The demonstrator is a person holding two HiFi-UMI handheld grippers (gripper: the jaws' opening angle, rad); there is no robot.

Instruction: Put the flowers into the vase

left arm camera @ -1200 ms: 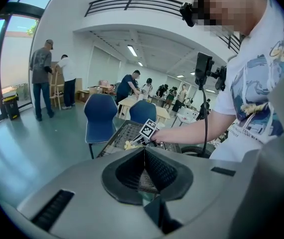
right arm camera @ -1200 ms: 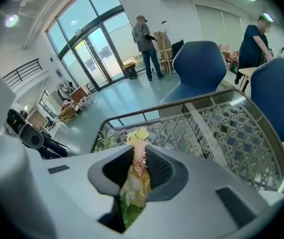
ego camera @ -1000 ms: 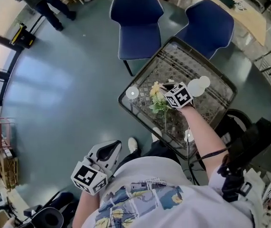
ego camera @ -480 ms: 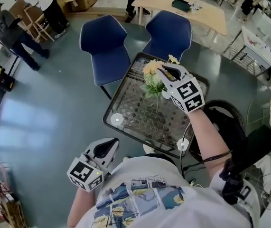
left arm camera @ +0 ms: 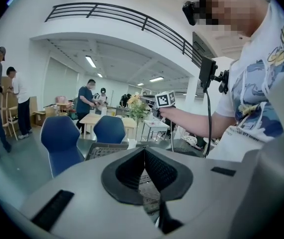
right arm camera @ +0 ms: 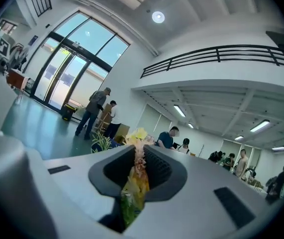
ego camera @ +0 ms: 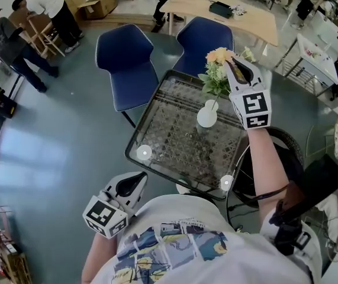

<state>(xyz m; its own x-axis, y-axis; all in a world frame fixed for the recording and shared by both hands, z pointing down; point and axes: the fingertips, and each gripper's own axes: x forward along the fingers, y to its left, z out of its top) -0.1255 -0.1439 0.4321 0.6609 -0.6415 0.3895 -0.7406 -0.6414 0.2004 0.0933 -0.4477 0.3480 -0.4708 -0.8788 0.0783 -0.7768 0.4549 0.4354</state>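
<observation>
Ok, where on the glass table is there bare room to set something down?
Most of the table is bare: from the white vase to the near edge, and the left side by the blue chairs. Crowded only at the vase, where the right gripper holds the flowers over it.

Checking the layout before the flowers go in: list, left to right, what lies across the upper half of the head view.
Person in a dark jacket → left blue chair → white vase → right tool, shut on the flowers.
</observation>
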